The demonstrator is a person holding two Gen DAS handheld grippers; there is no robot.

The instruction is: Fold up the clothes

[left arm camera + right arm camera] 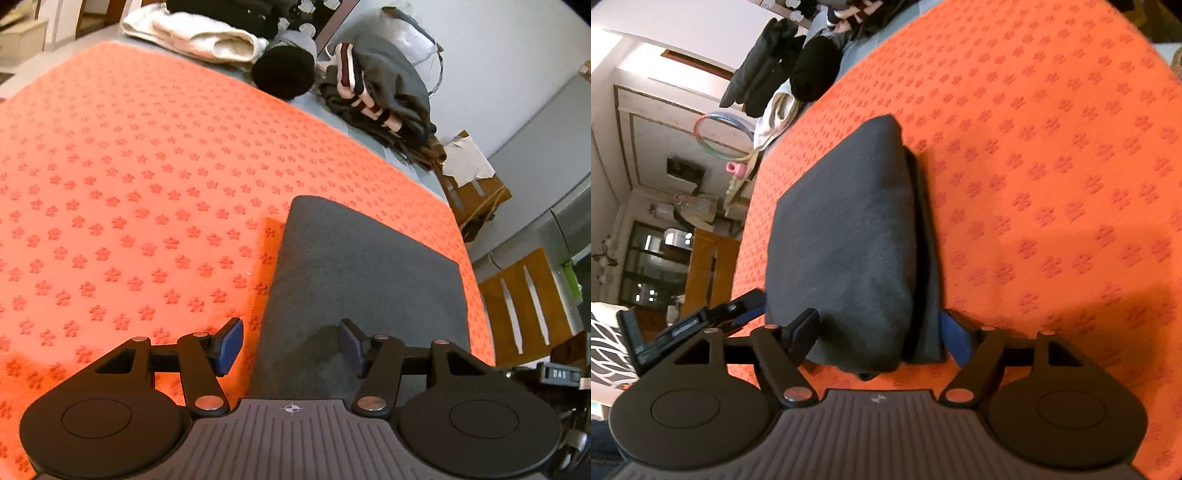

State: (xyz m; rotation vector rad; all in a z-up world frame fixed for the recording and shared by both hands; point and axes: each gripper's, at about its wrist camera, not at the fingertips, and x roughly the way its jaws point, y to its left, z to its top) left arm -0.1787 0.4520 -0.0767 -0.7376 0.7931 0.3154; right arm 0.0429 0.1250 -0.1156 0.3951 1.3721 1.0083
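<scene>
on orange cloth [1052,155]: folded dark garment [849,236], both grippers open.

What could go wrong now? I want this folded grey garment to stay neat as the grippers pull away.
The right gripper is open but straddles the near end of the folded grey garment; a careless retreat could snag the layers showing along its right edge. The left gripper is open with one pad over the cloth and could drag that edge across the orange cover.
</scene>
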